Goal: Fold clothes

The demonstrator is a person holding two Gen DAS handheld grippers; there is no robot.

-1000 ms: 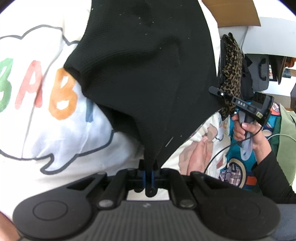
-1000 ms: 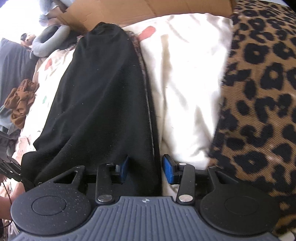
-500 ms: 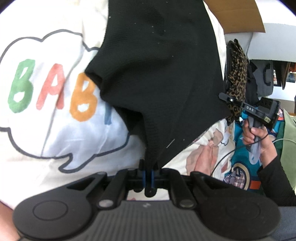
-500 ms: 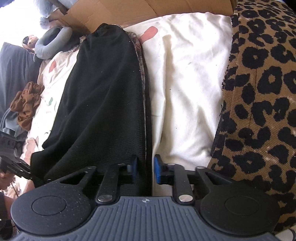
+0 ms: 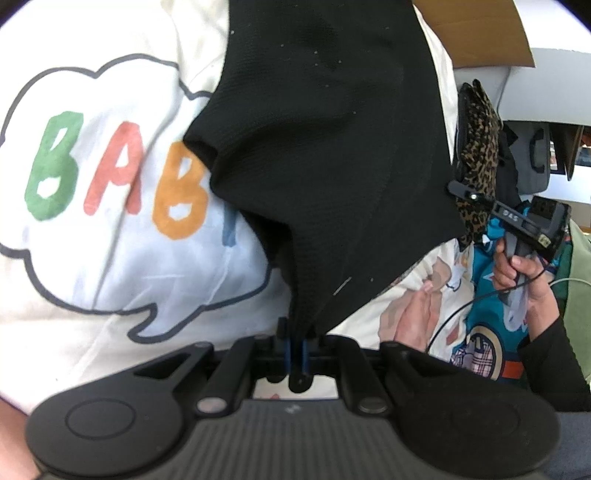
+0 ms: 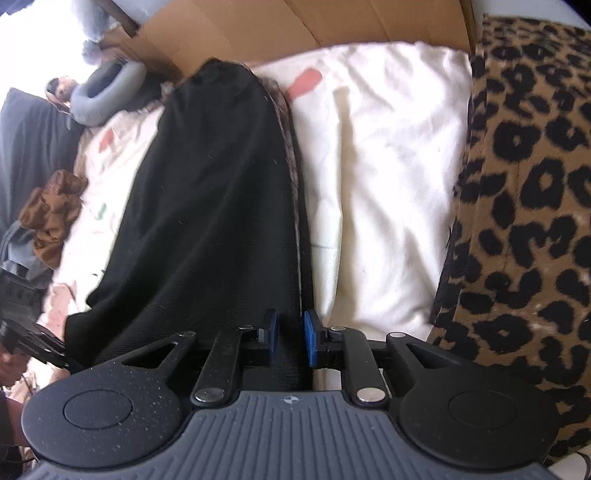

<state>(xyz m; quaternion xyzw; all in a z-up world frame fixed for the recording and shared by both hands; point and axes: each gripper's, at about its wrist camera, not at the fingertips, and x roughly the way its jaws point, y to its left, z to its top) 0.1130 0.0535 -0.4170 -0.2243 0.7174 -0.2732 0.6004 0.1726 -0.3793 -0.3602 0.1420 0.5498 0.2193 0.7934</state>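
We have the black garment lifted over the cream bedding, stretched between both tools. Our left gripper is pressed together, pinching a corner of it. Our right gripper straddles the opposite edge, pads slightly apart with cloth between them; we judge it not clamped. To fold well, we should keep both corners level and the cloth taut. The cardboard box behind shows no contents we can tell.
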